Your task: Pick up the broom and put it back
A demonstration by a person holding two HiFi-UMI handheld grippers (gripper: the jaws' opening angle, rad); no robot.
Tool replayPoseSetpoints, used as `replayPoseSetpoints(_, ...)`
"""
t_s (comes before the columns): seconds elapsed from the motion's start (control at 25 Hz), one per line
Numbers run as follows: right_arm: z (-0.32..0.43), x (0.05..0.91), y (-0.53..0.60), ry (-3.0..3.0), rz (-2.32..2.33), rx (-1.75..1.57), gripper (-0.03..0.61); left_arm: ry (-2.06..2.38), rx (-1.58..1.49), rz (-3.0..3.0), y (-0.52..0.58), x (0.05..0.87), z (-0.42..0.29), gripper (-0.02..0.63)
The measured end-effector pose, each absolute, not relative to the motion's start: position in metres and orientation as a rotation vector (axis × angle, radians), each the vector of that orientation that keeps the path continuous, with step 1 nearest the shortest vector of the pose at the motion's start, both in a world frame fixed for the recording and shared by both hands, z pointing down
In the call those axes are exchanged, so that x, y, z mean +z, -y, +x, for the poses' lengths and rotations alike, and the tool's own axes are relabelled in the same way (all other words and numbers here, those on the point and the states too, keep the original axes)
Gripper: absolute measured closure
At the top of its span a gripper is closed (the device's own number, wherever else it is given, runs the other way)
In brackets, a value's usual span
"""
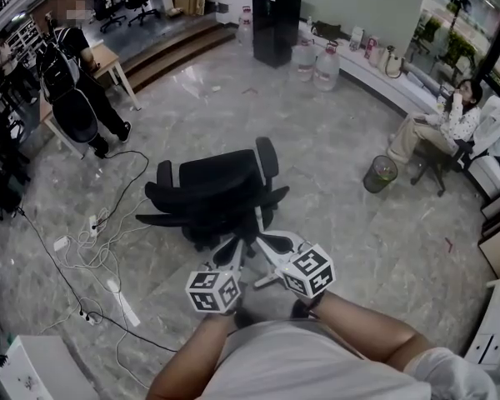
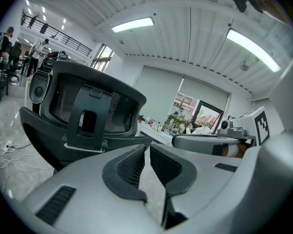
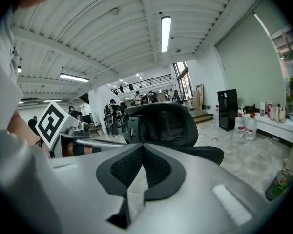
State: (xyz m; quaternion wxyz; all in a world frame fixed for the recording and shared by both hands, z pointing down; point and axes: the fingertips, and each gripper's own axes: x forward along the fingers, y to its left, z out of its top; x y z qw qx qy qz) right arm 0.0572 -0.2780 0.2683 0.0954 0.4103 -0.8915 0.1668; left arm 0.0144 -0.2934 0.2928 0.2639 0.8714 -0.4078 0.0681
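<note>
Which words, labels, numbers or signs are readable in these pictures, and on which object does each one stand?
No text can be read in any view.
On the marker cubes: only black-and-white square patterns, no letters or numbers.
On the water jugs: red labels, too small to read.

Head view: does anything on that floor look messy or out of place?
Yes. Loose cables and a white power strip sprawl across the open floor, left of the black office chair. They look untidy and could trip someone.
</note>
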Motion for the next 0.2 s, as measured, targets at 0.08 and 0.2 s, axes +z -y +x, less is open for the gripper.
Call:
replayPoseSetpoints(0.08, 0.0554, 0.2685, 0.2771, 2.642, 1.214, 0.494, 0.577, 1.104, 0.183, 2.354, 0.293, 0.293, 0.0128, 0.573)
replayPoseSetpoints(0.2, 0.0539, 0.2698, 0.2764, 2.642, 1.214, 0.498, 0.577, 1.107, 0.18, 2.354, 0.2926, 0.2937, 0.011, 0.573)
